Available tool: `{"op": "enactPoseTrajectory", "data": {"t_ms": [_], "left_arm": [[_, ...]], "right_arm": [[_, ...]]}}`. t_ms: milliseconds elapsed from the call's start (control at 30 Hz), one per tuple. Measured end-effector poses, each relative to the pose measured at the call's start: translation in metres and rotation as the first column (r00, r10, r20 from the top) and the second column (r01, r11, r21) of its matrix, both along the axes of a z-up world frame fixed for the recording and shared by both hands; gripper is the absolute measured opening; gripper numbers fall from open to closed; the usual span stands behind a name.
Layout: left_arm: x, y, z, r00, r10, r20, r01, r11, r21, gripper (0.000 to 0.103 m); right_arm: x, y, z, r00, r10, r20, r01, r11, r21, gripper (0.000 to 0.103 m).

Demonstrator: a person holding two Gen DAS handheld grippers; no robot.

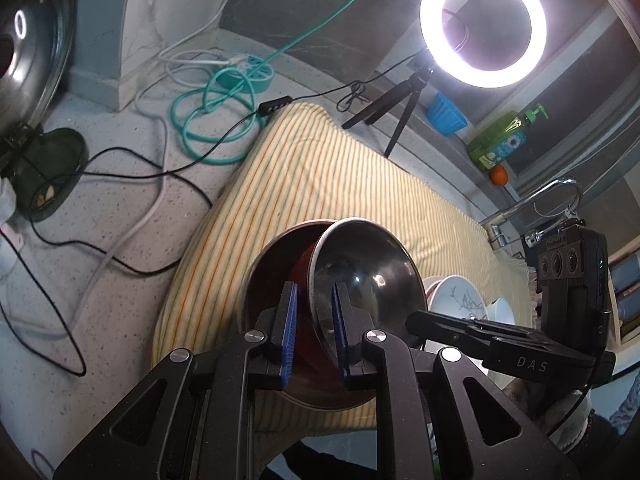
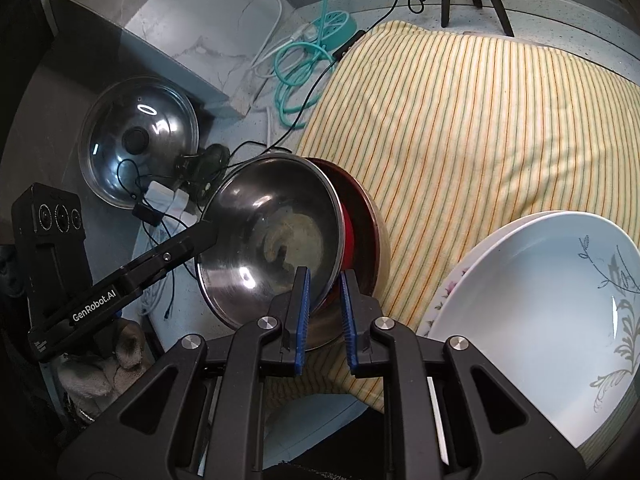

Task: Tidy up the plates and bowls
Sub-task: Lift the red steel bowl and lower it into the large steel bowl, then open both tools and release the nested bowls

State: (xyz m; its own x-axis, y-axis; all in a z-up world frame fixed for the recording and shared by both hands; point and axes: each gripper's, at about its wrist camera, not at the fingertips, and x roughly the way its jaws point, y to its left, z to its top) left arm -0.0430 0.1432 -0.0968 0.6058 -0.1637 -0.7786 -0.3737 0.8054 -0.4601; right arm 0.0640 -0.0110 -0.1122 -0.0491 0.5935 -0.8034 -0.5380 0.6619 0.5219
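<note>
At 6 o'clock on the striped cloth (image 1: 320,176), the left gripper (image 1: 315,328) and right gripper (image 2: 325,312) each pinch the steel bowl (image 2: 276,240), tilted inside the red bowl (image 1: 280,276). Only the right view shows the white plates' (image 2: 540,300) full stack, at 4 o'clock.

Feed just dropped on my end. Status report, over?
Left gripper and right gripper both clamped on steel bowl rim. Bowl tilted, half nested in red-lined bowl. White plates beside right gripper; nothing blocking.
</note>
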Motion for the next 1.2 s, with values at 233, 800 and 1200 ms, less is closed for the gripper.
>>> {"op": "enactPoseTrajectory", "data": {"t_ms": [233,800,1200], "left_arm": [[-0.001,0.000,-0.016,0.999,-0.008,-0.042,0.008,1.000,0.003,0.015],[0.006,-0.001,-0.023,0.996,-0.021,-0.086,0.023,1.000,0.022,0.021],[0.007,-0.003,-0.020,0.996,-0.040,-0.085,0.044,0.998,0.038,0.021]], "right_arm": [[0.001,0.009,-0.007,1.000,0.011,0.024,-0.010,0.999,-0.038,0.016],[-0.002,0.024,-0.014,0.995,0.060,0.078,-0.052,0.994,-0.094,0.023],[-0.001,0.024,-0.007,0.993,0.069,0.093,-0.062,0.996,-0.068,0.039]]}}
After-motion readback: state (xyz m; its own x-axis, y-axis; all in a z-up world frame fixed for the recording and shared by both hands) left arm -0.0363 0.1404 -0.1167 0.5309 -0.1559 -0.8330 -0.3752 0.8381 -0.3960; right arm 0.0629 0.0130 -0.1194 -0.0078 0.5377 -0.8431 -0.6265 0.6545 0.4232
